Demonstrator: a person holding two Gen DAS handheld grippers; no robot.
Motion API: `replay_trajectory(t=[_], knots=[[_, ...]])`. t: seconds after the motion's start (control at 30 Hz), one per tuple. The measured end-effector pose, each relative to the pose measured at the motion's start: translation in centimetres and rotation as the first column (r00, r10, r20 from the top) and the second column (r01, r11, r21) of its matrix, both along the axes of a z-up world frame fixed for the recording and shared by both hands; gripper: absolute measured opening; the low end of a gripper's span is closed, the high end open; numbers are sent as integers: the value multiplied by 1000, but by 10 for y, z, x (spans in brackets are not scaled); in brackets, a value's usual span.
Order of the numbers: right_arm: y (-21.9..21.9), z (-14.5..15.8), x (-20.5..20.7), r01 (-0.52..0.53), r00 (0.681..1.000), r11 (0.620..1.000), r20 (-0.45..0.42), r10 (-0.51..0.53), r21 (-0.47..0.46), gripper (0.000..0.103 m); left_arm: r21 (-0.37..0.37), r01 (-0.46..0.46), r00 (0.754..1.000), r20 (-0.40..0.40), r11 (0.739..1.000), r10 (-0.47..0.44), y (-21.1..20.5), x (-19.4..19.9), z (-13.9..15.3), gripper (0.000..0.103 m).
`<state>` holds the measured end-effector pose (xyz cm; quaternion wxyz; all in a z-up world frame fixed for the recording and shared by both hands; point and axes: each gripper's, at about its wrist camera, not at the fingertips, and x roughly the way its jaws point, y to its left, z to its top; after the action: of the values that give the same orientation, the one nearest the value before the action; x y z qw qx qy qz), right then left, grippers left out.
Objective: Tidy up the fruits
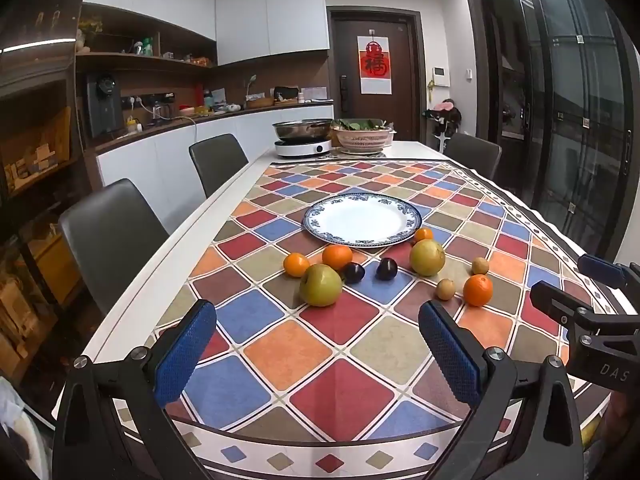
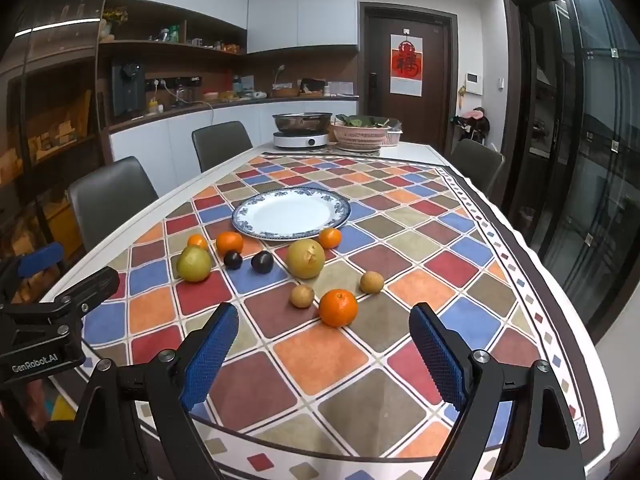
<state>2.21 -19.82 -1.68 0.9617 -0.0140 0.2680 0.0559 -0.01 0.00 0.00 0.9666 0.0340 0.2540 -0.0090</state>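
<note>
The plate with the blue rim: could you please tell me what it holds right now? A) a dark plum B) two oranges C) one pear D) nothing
D: the plate shows only its bare white centre, while the oranges, pears and plums all lie on the tablecloth in front of it.

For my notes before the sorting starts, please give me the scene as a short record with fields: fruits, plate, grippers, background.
oranges: four, the nearest orange in front
pears: two, left pear, right pear
plums: two dark plums between the pears
small brown fruits: two
plate: no fruit on it, behind the fruits
left gripper: open, holds nothing
right gripper: open, holds nothing
far end: pot on cooker, basket
</note>
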Motion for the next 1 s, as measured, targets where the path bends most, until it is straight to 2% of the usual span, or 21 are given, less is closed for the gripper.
replay_trajectory(t=[1.0], knots=[[3,0,0,-3,1000,1000,-3,3,-5,88,0,0,1000,0,1000,0,0,0,0,103]])
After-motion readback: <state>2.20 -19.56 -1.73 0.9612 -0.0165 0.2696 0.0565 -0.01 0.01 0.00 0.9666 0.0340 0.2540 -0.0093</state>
